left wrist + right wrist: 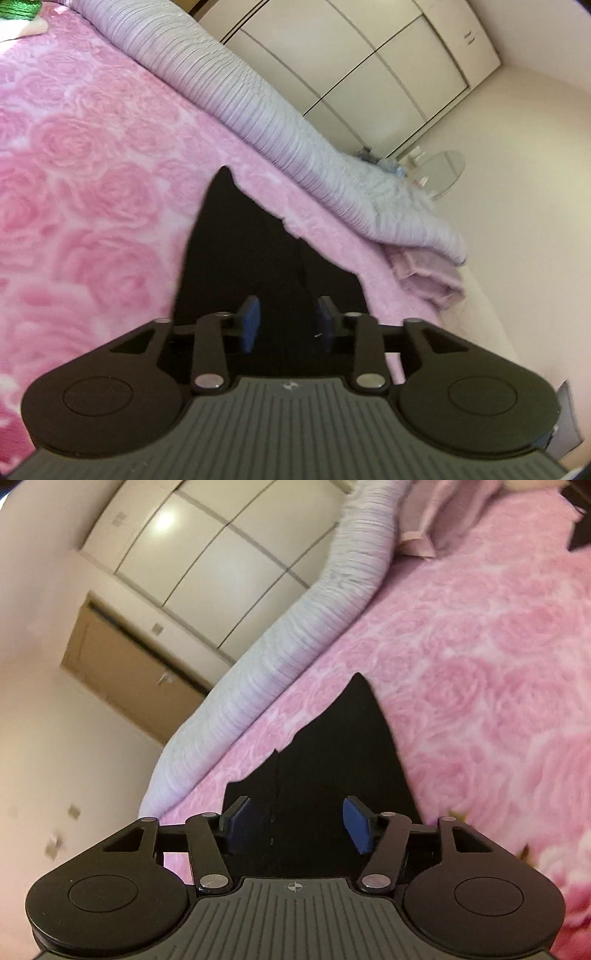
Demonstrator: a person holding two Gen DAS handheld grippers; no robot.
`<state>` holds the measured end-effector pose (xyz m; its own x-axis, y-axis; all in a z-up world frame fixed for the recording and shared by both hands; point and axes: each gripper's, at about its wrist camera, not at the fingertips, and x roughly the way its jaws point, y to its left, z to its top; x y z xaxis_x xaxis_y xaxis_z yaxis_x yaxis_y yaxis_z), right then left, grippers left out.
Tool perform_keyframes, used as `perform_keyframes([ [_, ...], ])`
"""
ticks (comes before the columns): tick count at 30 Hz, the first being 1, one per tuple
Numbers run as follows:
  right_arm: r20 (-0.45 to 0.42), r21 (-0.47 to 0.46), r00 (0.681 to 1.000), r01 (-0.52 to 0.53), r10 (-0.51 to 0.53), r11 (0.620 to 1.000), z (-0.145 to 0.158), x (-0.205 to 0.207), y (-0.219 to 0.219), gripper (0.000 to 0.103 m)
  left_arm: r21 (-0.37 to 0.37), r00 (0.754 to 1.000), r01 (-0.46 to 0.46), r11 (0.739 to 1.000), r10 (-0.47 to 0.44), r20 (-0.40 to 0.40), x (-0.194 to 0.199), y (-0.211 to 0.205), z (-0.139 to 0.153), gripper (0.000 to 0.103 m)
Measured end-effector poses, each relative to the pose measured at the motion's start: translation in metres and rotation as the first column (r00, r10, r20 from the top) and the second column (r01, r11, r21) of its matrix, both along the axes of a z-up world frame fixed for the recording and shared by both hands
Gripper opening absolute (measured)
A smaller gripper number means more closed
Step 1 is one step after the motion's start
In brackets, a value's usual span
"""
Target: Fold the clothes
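Both jaws apparently straddle black garment (258, 266) corners.

You've got a plush pink blanket (92, 155) under both views: fuzzy pile, embossed rose pattern, matt. The black garment (258, 251) is smooth cloth, so dark you can't read its weave. The lilac quilt (280, 122) along the bed edge is finely ribbed fabric with a slight sheen. Left gripper (286, 323) and right gripper (299, 823): matt black plastic linkages, shiny metal pivot pins, blue rubbery-looking pads (356, 823), ridged grey plastic housing. The wardrobe doors (221, 550) are glossy cream panels throwing a lamp reflection. The door (125, 668) looks like matt brown wood. The wall (517, 206) is smooth matt paint.
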<state>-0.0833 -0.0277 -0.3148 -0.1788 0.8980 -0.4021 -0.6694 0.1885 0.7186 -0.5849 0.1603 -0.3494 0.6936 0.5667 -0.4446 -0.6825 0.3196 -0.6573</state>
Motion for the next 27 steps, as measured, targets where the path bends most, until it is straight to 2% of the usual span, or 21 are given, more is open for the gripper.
perform_keyframes([
  [3,0.091,-0.090,0.995,-0.020,0.028,0.996,-0.019,0.005,-0.001,0.059,-0.031,0.997,0.016,0.999,-0.018,-0.072,-0.002,0.001,-0.019,0.030],
  [6,0.136,-0.154,0.988,-0.058,0.079,0.986,-0.038,0.007,0.006,0.059,-0.068,0.993,0.058,0.996,-0.064,-0.096,0.002,0.005,-0.034,0.032],
  [15,0.242,-0.193,0.951,-0.147,0.192,0.970,-0.056,-0.004,0.036,0.059,-0.037,0.959,0.159,0.987,-0.164,-0.234,0.039,0.033,-0.053,0.038],
  [17,0.270,-0.199,0.940,-0.160,0.211,0.967,-0.058,-0.008,0.042,0.059,-0.031,0.950,0.180,0.983,-0.182,-0.255,0.047,0.035,-0.057,0.032],
  [18,0.283,-0.203,0.933,-0.166,0.220,0.965,-0.059,-0.009,0.045,0.059,-0.018,0.946,0.190,0.982,-0.188,-0.266,0.049,0.033,-0.057,0.011],
  [19,0.297,-0.206,0.927,-0.173,0.230,0.963,-0.061,-0.011,0.049,0.042,-0.005,0.941,0.200,0.980,-0.193,-0.277,0.050,0.032,-0.057,0.005],
  [20,0.311,-0.210,0.920,-0.179,0.239,0.961,-0.062,-0.012,0.052,0.022,0.009,0.937,0.210,0.978,-0.199,-0.287,0.052,0.030,-0.057,0.005],
  [21,0.324,-0.214,0.913,-0.185,0.249,0.959,-0.063,-0.014,0.055,0.013,0.021,0.942,0.205,0.978,-0.192,-0.275,0.050,0.029,-0.056,0.005],
  [24,0.365,-0.211,0.893,-0.198,0.265,0.957,-0.063,-0.018,0.062,0.010,0.077,0.964,0.172,0.982,-0.151,-0.220,0.043,0.027,-0.046,0.005],
  [27,0.384,-0.145,0.894,-0.189,0.231,0.971,-0.050,-0.019,0.060,0.010,0.163,0.972,0.158,0.974,-0.124,-0.201,0.042,0.025,-0.027,0.005],
])
